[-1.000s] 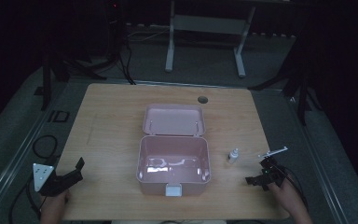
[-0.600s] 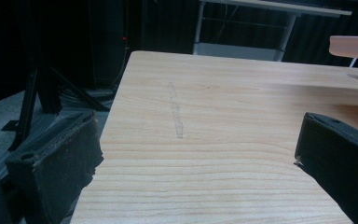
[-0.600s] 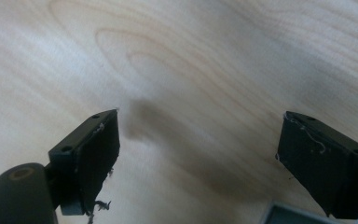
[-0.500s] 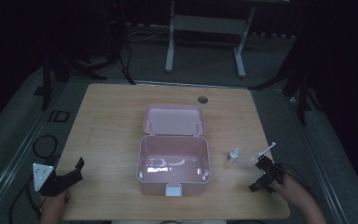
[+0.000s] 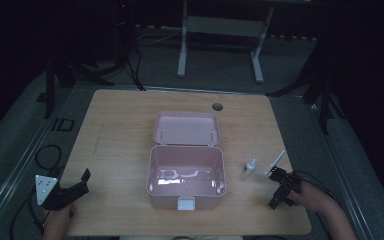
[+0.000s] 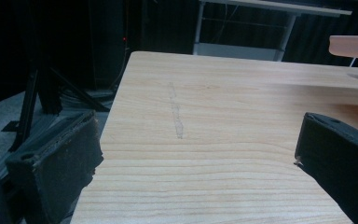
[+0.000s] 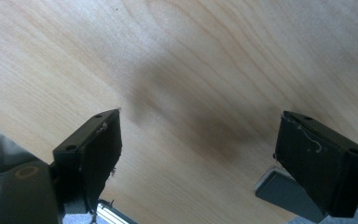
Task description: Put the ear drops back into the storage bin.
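A: Two tongs in our frame, both with jaws apart, nothing clamped. Left tongs [image 5: 80,184] sit well left of the pink box [image 5: 185,179], at the desk [image 5: 120,135] corner nearest us.

B: Right tongs [image 5: 279,187]?

A: Right of the box, near the desk's front right edge, pointing down at bare wood. In the right gripper view we see woodgrain between the jaws, plus a grey flat piece [image 7: 286,192] low by one jaw.

B: Items near them?

A: Small white bottle [image 5: 250,166] stands upright just right of the box. White stick [image 5: 276,161] lies beside the bottle, farther from the box, its lower end close to the right tongs. We can't tell whether they touch.

B: Box state?

A: Open, lid [image 5: 186,128] tipped back on the far side.
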The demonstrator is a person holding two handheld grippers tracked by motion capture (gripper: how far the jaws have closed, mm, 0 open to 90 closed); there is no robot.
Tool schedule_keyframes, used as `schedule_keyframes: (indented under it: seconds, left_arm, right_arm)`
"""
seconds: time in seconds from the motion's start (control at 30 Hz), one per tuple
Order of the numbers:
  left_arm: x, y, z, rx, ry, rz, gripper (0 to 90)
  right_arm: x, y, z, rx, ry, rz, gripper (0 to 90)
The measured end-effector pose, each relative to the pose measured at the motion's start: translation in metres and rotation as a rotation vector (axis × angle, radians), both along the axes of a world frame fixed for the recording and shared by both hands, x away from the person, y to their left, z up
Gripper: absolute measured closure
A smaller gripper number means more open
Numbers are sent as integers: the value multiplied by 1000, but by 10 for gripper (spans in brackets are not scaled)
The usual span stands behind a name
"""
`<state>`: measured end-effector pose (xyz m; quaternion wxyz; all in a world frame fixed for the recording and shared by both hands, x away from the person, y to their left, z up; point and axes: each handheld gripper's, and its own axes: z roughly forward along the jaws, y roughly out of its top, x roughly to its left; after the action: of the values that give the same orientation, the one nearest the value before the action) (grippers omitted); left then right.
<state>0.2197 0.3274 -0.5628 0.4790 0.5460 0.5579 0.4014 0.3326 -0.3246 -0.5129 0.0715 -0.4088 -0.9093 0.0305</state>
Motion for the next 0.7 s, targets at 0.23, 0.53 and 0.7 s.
schedule_keyframes:
  seconds: [0.23,0.53,0.7]
  left_arm:
    - [0,0,0,-1,0,0,5]
    - [0,0,0,-1,0,-1,5]
    - [0,0,0,-1,2,-2,5]
  right_arm:
    - [11,4,2,4,0,5,136]
    - [22,10,4,19,13,31,118]
    - [28,14,8,21,-9,42,118]
